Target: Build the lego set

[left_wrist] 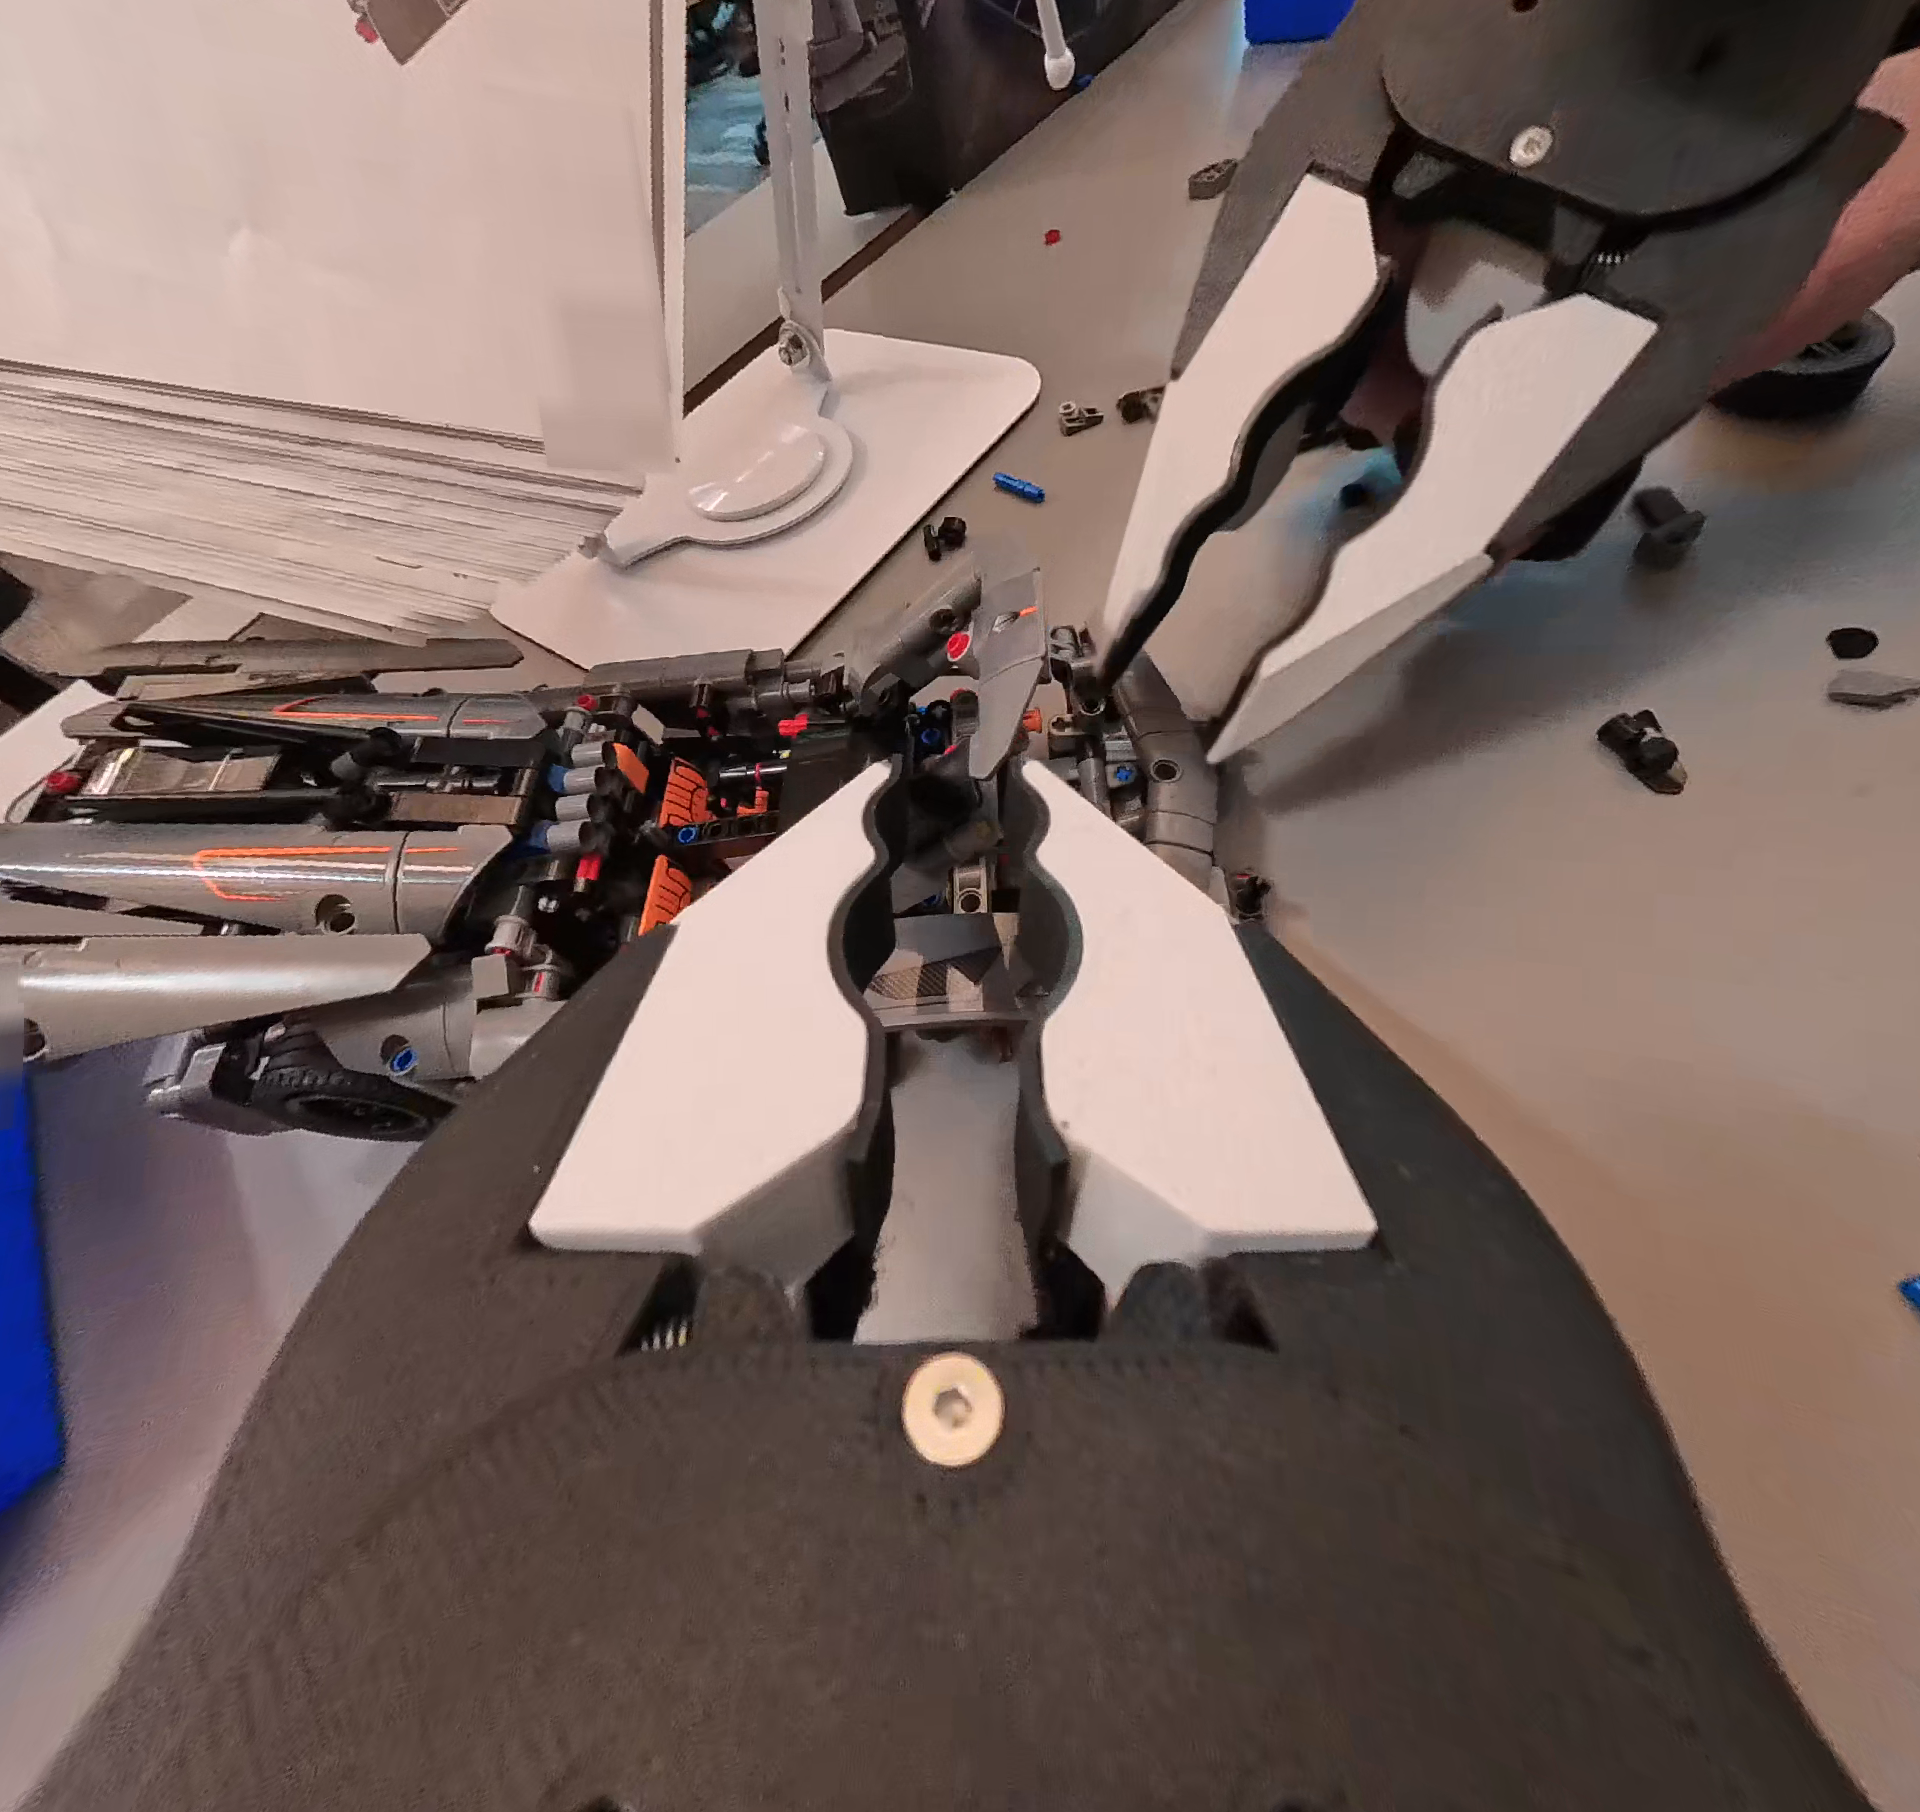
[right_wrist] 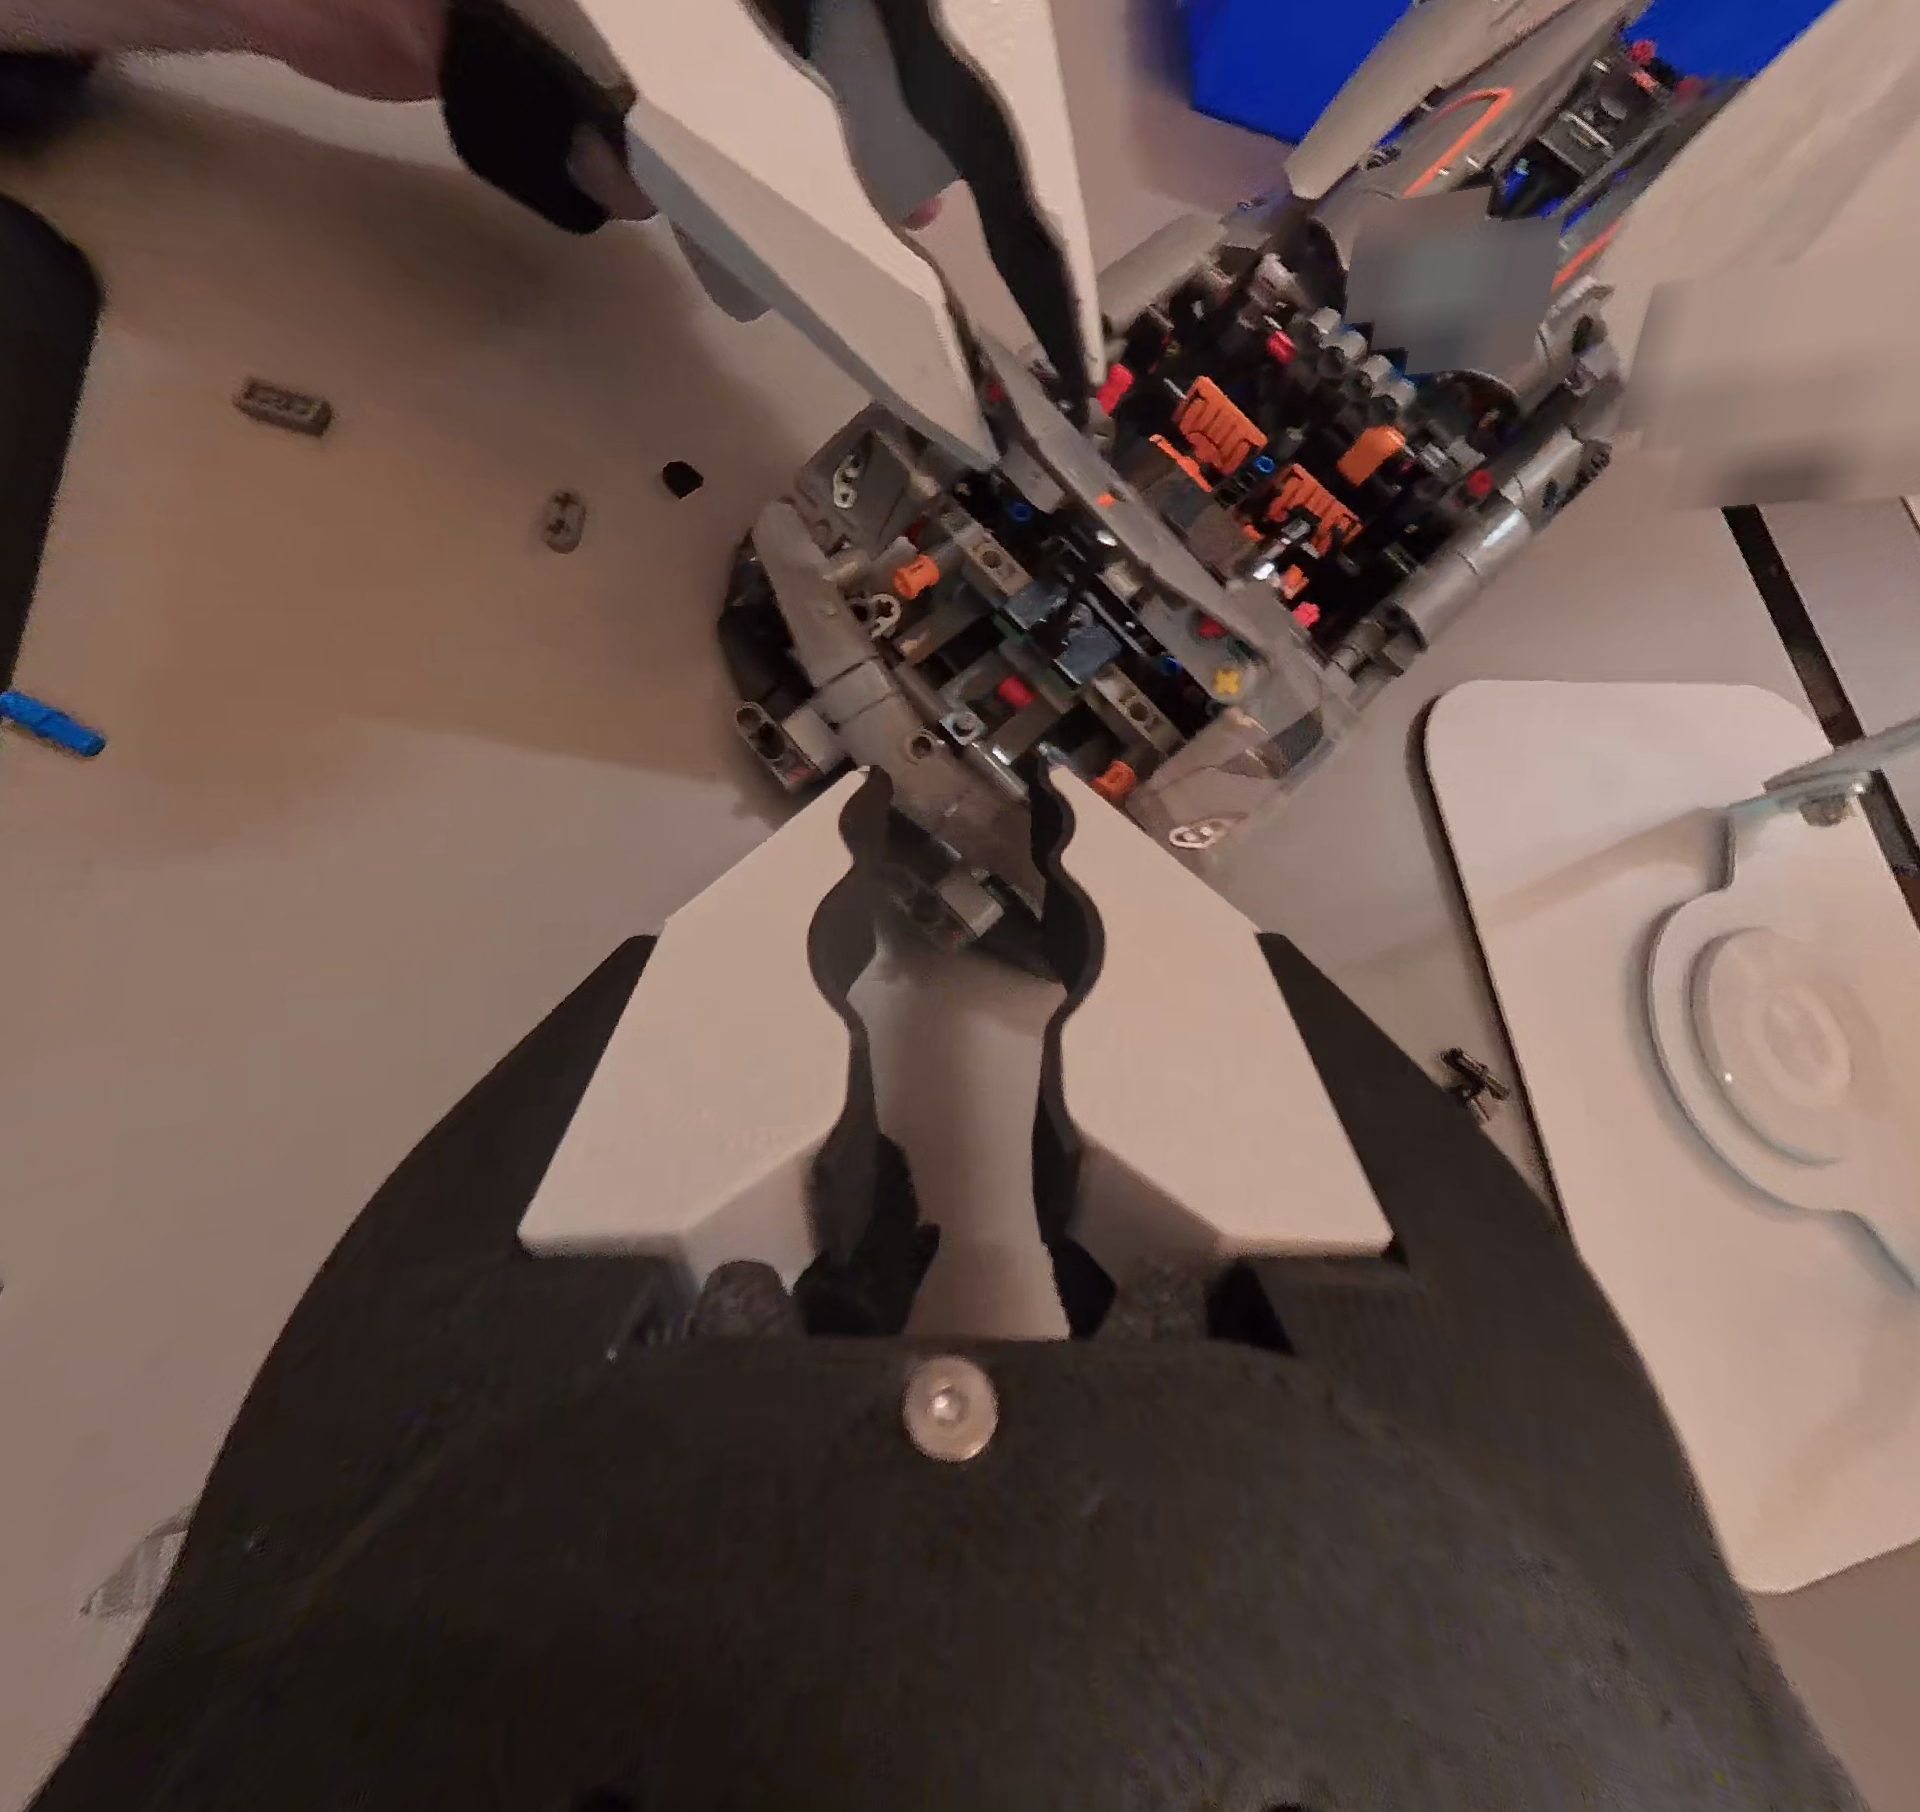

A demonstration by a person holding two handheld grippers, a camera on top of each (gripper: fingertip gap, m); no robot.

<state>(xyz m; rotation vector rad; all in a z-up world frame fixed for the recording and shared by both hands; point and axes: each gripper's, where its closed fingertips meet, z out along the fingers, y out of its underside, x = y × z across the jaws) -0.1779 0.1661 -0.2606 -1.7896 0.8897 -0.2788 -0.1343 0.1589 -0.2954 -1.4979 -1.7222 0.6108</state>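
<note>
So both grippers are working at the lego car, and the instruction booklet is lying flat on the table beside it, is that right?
Not quite. Both grippers, left and right, are at the lego car, but the instruction booklet stands propped upright on a white stand, as the left wrist view shows.

A mosaic patch hides part of the lego car (right_wrist: 1226,557); its rear is cut off.

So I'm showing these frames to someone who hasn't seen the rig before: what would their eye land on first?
Probably the half-built grey lego car with orange accents, lying across the table with its inner parts exposed. Both grippers meet at one end: the left gripper is clamped on a grey panel there, and the right gripper grips the frame from the opposite side. Behind the car, an open instruction booklet leans on a white stand.
</note>
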